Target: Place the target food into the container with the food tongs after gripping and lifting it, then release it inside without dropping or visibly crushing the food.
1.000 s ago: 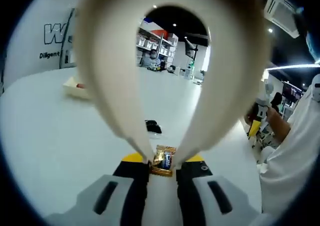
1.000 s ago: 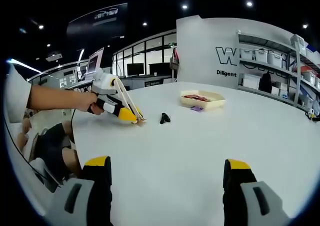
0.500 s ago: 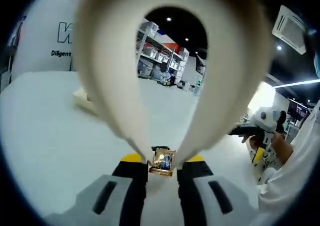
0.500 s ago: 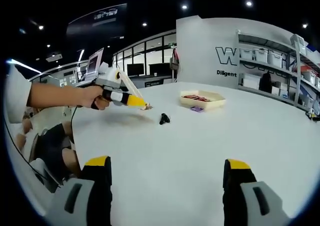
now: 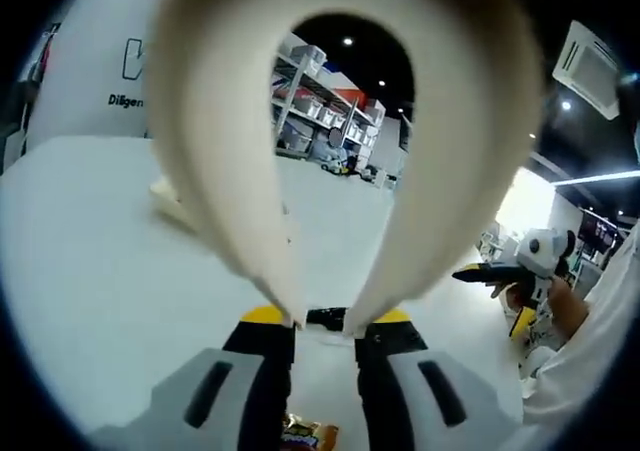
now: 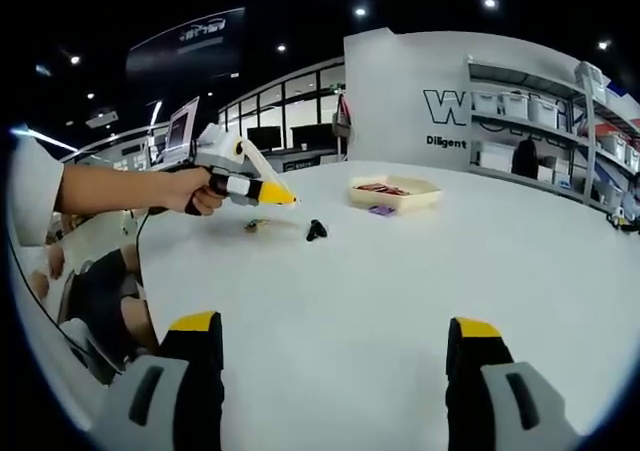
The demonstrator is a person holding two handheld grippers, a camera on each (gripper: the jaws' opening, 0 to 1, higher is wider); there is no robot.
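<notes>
My left gripper (image 5: pixel 325 323) is shut on the cream food tongs (image 5: pixel 300 171), whose tips stand slightly apart with nothing between them. The gold-wrapped candy (image 5: pixel 305 436) lies below the tips at the bottom edge of the left gripper view. In the right gripper view that candy (image 6: pixel 258 225) rests on the white table under the tongs (image 6: pixel 262 183), which a hand holds above it with the left gripper (image 6: pixel 240 185). The beige container (image 6: pixel 395 193) with reddish pieces sits farther back; its edge (image 5: pixel 165 193) peeks out left of the tongs. My right gripper (image 6: pixel 330 336) is open over bare table.
A small black object (image 6: pixel 316 231) lies on the white table (image 6: pixel 420 281) just right of the candy, and a purple item (image 6: pixel 380 211) lies in front of the container. The other gripper (image 5: pixel 500 271) shows at the right. Shelves with bins line the far wall.
The candy was held between the tong tips; now it is out of them and lies on the table. The left gripper has risen and turned a little toward the container.
</notes>
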